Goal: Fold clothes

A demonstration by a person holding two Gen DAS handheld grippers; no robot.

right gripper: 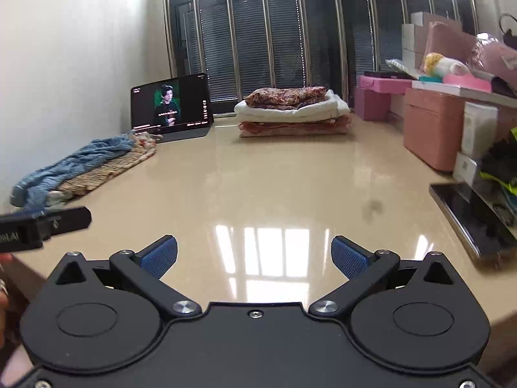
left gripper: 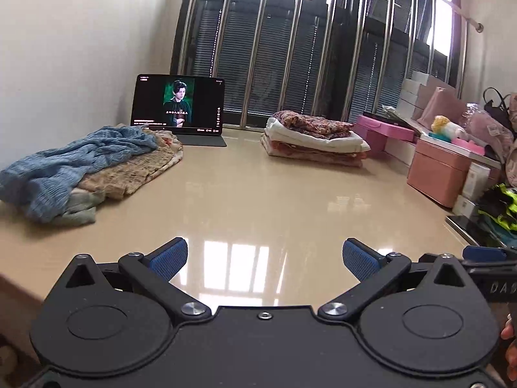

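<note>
Both the left hand-held gripper (left gripper: 265,258) and the right hand-held gripper (right gripper: 254,255) are hovering released over the bare worktop (left gripper: 258,194), grasping nothing; unfolded clothes (left gripper: 64,168) are lying ahead-left, and a folded stack (left gripper: 313,139) is sitting farther ahead-right.

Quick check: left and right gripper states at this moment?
Left gripper: open, holding nothing, above the bare table.
Right gripper: open, holding nothing.

Rumpled blue knit pile (left gripper: 64,165) left on table; folded stack (left gripper: 315,139) far centre, floral piece topmost.
</note>
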